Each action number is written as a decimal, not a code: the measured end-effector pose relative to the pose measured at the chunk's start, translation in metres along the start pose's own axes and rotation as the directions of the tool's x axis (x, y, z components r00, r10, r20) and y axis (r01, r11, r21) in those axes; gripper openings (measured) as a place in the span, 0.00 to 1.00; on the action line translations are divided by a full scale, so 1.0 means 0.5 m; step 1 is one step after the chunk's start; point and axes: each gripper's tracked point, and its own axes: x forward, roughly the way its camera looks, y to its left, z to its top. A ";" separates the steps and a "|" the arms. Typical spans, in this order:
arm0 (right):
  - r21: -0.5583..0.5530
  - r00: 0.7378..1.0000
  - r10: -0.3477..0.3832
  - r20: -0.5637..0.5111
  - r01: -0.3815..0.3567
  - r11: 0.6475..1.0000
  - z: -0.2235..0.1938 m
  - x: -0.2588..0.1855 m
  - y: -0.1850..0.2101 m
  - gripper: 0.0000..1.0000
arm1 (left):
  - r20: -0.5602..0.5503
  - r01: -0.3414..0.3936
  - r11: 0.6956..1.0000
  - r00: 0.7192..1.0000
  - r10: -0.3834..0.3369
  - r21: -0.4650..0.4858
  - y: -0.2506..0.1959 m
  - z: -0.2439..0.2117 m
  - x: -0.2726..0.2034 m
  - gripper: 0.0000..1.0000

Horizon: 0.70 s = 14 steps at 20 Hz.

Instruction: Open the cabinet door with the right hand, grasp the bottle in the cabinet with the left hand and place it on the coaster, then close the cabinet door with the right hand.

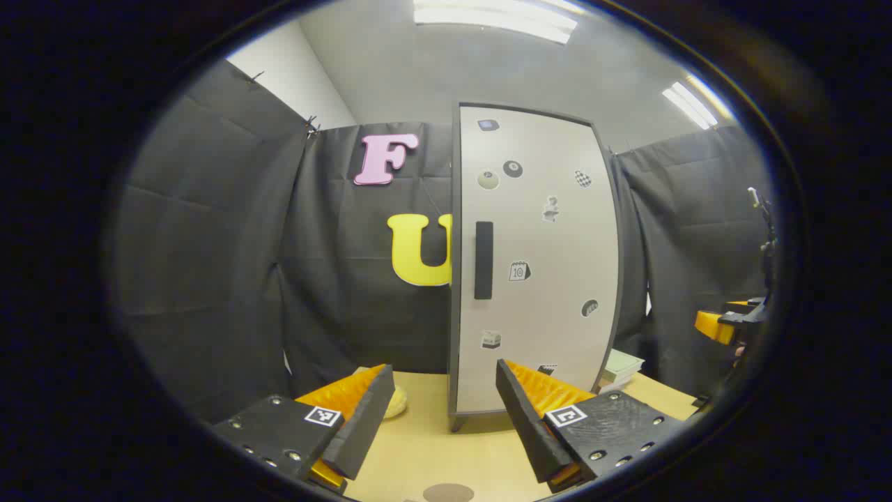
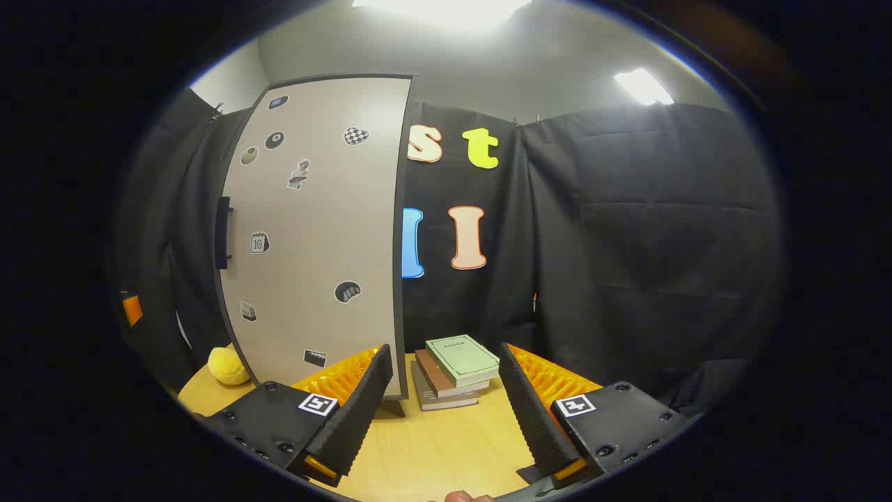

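Observation:
A tall cabinet with a pale door (image 1: 536,258) stands on the wooden table, its door closed and dotted with stickers. A black vertical handle (image 1: 483,260) sits near the door's left edge. In the right gripper view the same cabinet door (image 2: 313,237) is at left, with its handle (image 2: 223,233) on the far edge. My left gripper (image 1: 442,418) is open in front of the cabinet, nothing between its fingers. A round brown coaster (image 1: 448,493) lies on the table just below it. My right gripper (image 2: 440,401) is open too, and appears at the far right of the left gripper view (image 1: 725,324). The bottle is hidden.
A stack of books (image 2: 454,371) lies on the table (image 2: 432,446) right of the cabinet, seen also as books (image 1: 621,366) in the left gripper view. A yellow soft object (image 2: 227,366) sits left of the cabinet. Black cloth walls close in the booth.

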 end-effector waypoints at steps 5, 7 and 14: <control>-0.010 1.000 0.023 0.001 -0.023 1.000 0.003 -0.003 0.020 0.98 | -0.009 -0.020 1.000 1.000 0.020 0.001 0.023 -0.006 -0.003 0.90; -0.006 0.999 0.032 0.008 -0.032 0.999 0.008 -0.004 0.027 0.98 | 0.004 -0.017 1.000 1.000 0.017 0.016 0.023 -0.002 -0.011 0.91; 0.016 0.998 0.069 0.014 -0.069 0.997 0.017 -0.005 0.053 0.97 | 0.038 -0.014 0.998 0.999 0.012 0.062 0.013 0.007 -0.021 0.91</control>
